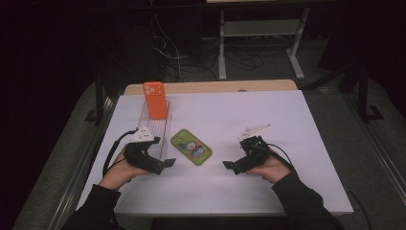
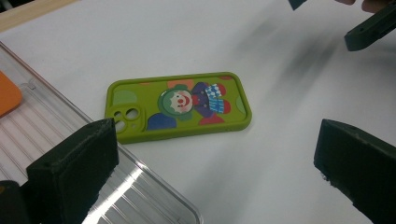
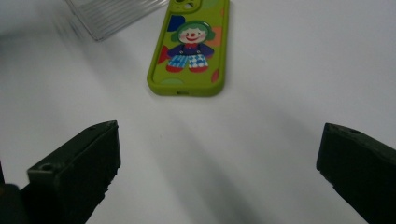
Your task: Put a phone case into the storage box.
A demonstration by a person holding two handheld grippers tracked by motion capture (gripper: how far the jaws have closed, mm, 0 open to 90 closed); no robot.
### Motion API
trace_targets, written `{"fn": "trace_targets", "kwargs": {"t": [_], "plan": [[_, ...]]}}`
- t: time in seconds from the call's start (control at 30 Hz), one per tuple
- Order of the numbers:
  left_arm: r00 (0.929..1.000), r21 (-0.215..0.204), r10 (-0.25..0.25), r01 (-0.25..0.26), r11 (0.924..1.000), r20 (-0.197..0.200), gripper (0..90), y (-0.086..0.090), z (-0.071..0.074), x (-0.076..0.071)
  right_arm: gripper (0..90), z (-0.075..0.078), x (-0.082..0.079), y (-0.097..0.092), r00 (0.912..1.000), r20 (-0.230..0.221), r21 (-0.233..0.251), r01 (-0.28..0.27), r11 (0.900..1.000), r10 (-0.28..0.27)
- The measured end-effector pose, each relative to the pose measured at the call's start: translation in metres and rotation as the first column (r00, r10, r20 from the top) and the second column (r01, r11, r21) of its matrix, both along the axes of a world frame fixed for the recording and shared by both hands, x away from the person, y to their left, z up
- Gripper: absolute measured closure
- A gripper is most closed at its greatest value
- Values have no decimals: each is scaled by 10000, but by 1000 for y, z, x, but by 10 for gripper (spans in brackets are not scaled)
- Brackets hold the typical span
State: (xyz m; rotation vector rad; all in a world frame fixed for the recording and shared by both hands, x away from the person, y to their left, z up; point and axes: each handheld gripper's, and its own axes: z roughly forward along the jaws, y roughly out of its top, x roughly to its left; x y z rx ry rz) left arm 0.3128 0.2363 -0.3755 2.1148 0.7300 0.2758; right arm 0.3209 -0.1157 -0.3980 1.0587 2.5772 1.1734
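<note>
A green phone case (image 1: 191,146) with a clown picture lies flat on the white table cover, between my two grippers. An orange phone case (image 1: 155,99) stands upright at the far end of a clear ridged tray (image 1: 162,135). My left gripper (image 1: 166,165) rests at the tray's near end, left of the green case, open and holding nothing. In the left gripper view the green case (image 2: 177,105) lies ahead of the wide jaws, with the tray (image 2: 42,121) beside the left jaw. My right gripper (image 1: 230,167) is open and holding nothing, right of the green case (image 3: 190,46).
The white cover (image 1: 268,115) spans the table, with a wooden edge (image 1: 210,86) at the back. Cables and a white frame's legs (image 1: 222,52) sit on the dark floor beyond. A black jaw of the other gripper (image 2: 373,28) shows at the top right of the left gripper view.
</note>
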Motion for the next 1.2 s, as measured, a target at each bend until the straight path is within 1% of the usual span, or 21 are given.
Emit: {"fn": "trace_targets", "kwargs": {"t": [0.1,0.13,0.23,0.37,0.43,0.57,0.6,0.7,0.77,0.97,1.03,1.1,1.2], "plan": [[10000,64,-21,21,10000,4,0,2,0,0,0,1,6,13,9999,-73,-48,-132,9999,132],[10000,7,35,-35,10000,-13,0,2,0,0,0,0,8,18,9998,-121,-107,-150,9998,149],[10000,8,41,-41,10000,-3,0,3,0,0,0,-1,14,30,9996,-137,-201,-250,9995,247],[10000,-39,66,-66,10000,6,0,3,0,0,0,-3,24,43,9996,-205,-254,-183,9995,178],[10000,-23,55,-55,10000,16,0,3,0,1,0,-4,29,50,9997,-178,-357,-142,9993,136],[10000,-83,91,-91,9999,-2,0,3,0,0,0,-4,38,65,9996,-285,-506,-60,9987,45],[10000,-80,100,-100,9999,-2,0,3,0,0,0,-5,40,68,9997,-235,-598,-118,9981,104],[9999,-64,120,-120,9999,-7,0,2,0,0,0,-6,46,77,9994,-342,-631,-67,9980,45],[9999,-59,134,-134,9999,-5,0,3,0,0,0,-8,50,83,9994,-335,-732,-98,9973,74],[9999,-90,165,-165,9998,-31,0,2,0,0,0,-14,56,99,9989,-457,-926,-179,9955,137],[9999,-68,149,-149,9999,-31,0,2,0,0,0,-17,57,104,9989,-402,-1043,-280,9942,239],[9999,-101,169,-169,9998,-32,0,2,0,1,0,-20,57,109,9983,-537,-1098,-293,9935,235],[9999,-93,160,-160,9998,-19,0,2,0,1,0,-24,57,115,9980,-554,-1277,-389,9911,321]]}}
